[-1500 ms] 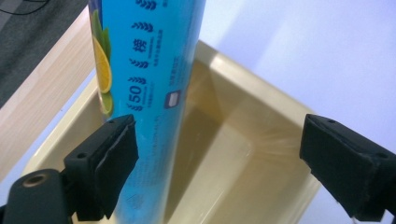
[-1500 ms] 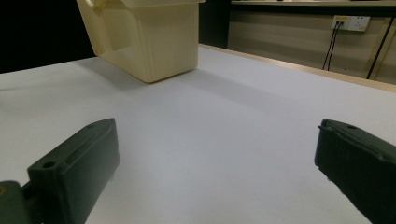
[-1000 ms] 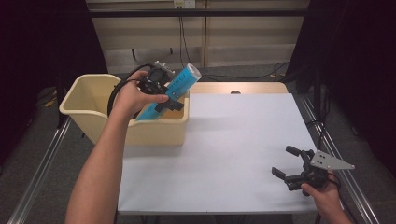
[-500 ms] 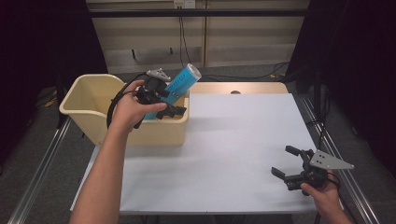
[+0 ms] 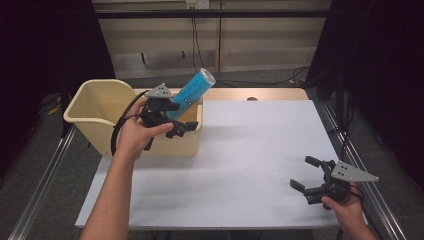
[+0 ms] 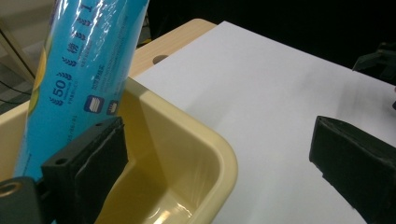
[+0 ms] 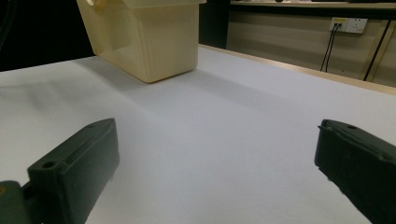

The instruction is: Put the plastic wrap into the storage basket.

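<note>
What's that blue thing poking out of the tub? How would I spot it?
Find the cream tub on the white table's far left corner. A blue wrapped roll leans in it, its top sticking out over the rim beside the left gripper. It is the only bright blue thing here.

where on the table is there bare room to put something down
The widest free patch is the white sheet between the cream bin and the right gripper. The strip along the near edge in front of the bin is bare too. It is crowded at the bin's right corner, where the blue roll leans and the left gripper hangs with jaws apart.
</note>
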